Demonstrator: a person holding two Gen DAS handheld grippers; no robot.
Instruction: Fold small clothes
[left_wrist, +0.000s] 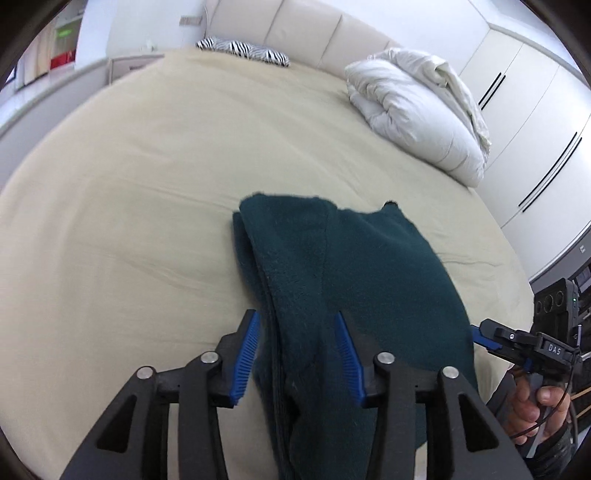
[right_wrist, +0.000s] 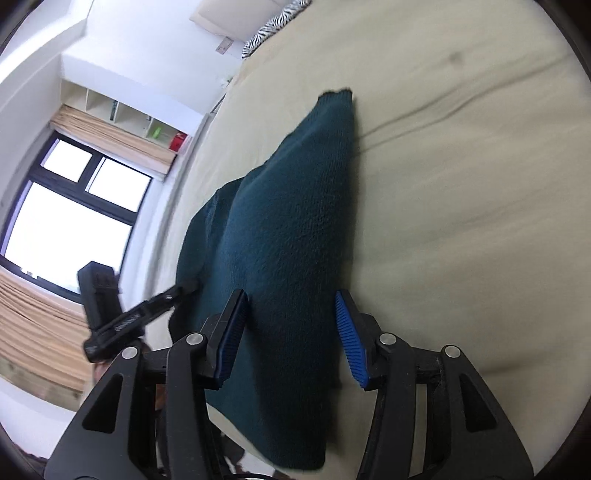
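Currently dark green fleece garment (left_wrist: 332, 280) lying folded on beige bed sheet (left_wrist: 129, 184); left gripper (left_wrist: 295, 354) and right gripper (right_wrist: 291, 339) both straddling it, pads released, not pressing.

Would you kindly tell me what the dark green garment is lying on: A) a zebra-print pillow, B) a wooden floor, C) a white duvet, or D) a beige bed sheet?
D: the dark green garment lies on the beige bed sheet.
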